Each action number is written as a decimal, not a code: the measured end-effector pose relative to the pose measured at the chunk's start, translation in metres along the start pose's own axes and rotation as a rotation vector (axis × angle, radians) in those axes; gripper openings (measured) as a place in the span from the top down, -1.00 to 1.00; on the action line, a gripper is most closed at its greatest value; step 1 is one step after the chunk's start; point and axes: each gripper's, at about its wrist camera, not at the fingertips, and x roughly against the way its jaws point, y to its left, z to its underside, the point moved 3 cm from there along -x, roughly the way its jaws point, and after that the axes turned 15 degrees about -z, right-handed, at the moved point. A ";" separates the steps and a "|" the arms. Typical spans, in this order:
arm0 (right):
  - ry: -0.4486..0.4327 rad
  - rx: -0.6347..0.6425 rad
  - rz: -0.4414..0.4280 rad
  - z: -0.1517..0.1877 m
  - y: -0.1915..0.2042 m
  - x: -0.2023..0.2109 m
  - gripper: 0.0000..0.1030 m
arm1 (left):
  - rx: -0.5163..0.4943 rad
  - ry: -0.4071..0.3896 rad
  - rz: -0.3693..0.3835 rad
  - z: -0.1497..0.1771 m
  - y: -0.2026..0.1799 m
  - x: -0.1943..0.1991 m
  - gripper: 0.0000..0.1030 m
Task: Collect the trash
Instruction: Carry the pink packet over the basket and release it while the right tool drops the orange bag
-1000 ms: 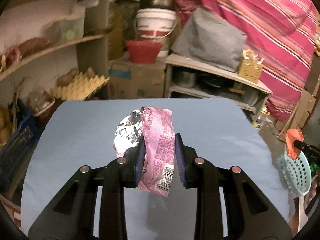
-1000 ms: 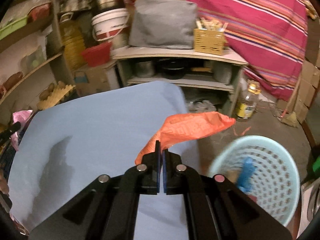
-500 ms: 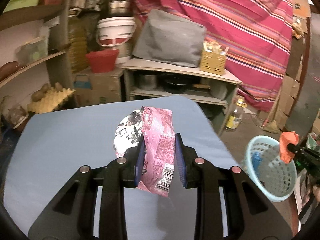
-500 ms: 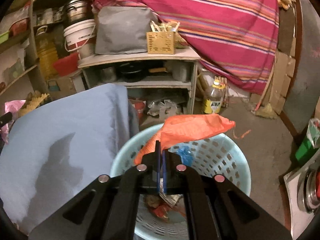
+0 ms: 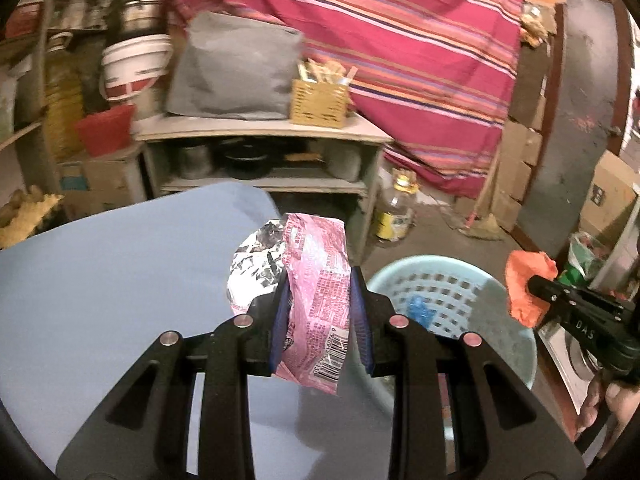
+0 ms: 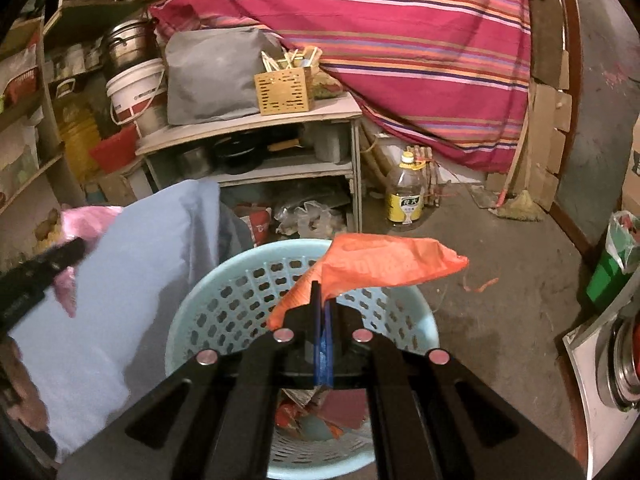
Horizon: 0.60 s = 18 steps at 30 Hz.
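right hand-held gripper sits directly over the light-blue basket, jaws pinched shut on the orange wrapper, which sticks out forward and right, long axis across the rim. drop is straight down, so right is the nearer one. left hand-held gripper is partly closed, clamping the pink foil wrapper upright between its pads, above the blue tabletop edge; basket lies just right and below it. basket already has scraps in the bottom
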 end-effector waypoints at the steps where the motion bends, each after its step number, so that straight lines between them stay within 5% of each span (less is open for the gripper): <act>1: 0.002 -0.005 0.000 0.001 -0.004 0.000 0.97 | -0.011 0.002 0.006 0.000 -0.008 -0.003 0.47; 10: 0.003 -0.065 -0.005 0.004 -0.030 0.000 0.97 | -0.073 0.032 0.090 0.009 -0.072 -0.023 0.41; 15: -0.003 -0.080 -0.018 0.004 -0.032 -0.001 0.97 | -0.086 0.051 0.078 0.014 -0.085 -0.034 0.16; 18: 0.002 -0.072 -0.022 0.005 -0.030 -0.003 0.97 | -0.086 0.046 0.060 0.014 -0.086 -0.033 -0.26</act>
